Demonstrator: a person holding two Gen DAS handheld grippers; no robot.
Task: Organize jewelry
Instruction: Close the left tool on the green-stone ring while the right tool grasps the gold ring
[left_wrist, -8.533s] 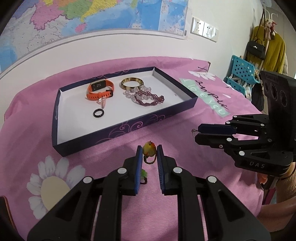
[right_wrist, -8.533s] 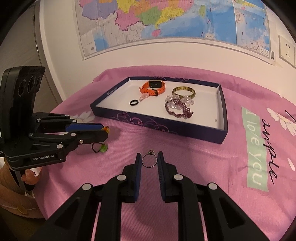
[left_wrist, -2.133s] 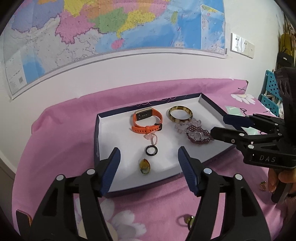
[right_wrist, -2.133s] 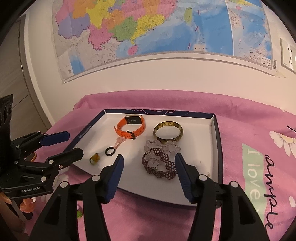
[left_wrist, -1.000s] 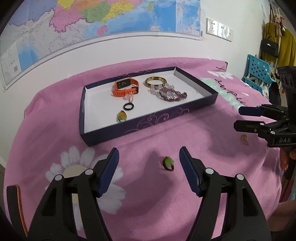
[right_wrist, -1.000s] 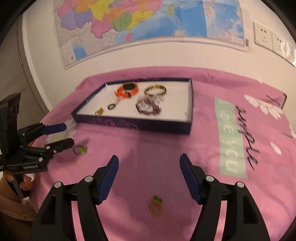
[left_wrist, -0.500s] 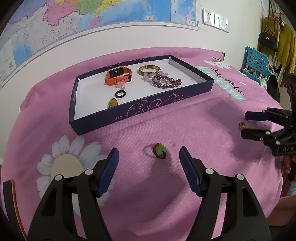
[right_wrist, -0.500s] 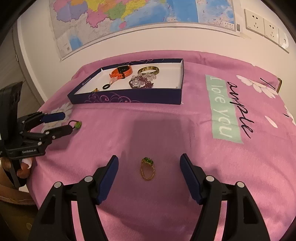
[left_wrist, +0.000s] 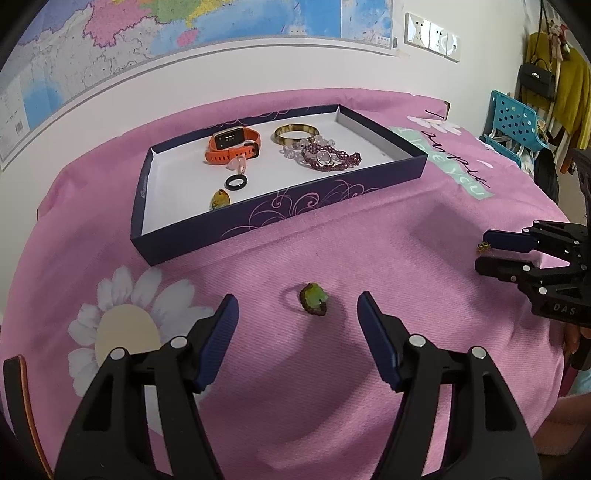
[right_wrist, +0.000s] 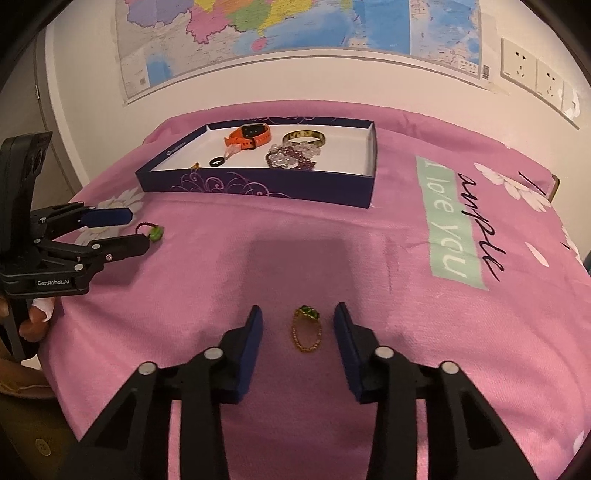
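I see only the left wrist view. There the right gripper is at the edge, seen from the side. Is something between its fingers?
Observer: Yes, a gold ring with a green stone lies on the cloth between the fingers of the right gripper.
Operator: Is it gripped already?
Observer: No. The jaws have just been closing, but a gap shows on each side of the ring.
Operator: Is the band plain?
Observer: No, it looks beaded.

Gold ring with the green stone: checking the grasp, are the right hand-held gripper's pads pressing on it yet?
No: the gold ring lies on the pink cloth between the fingers, untouched.
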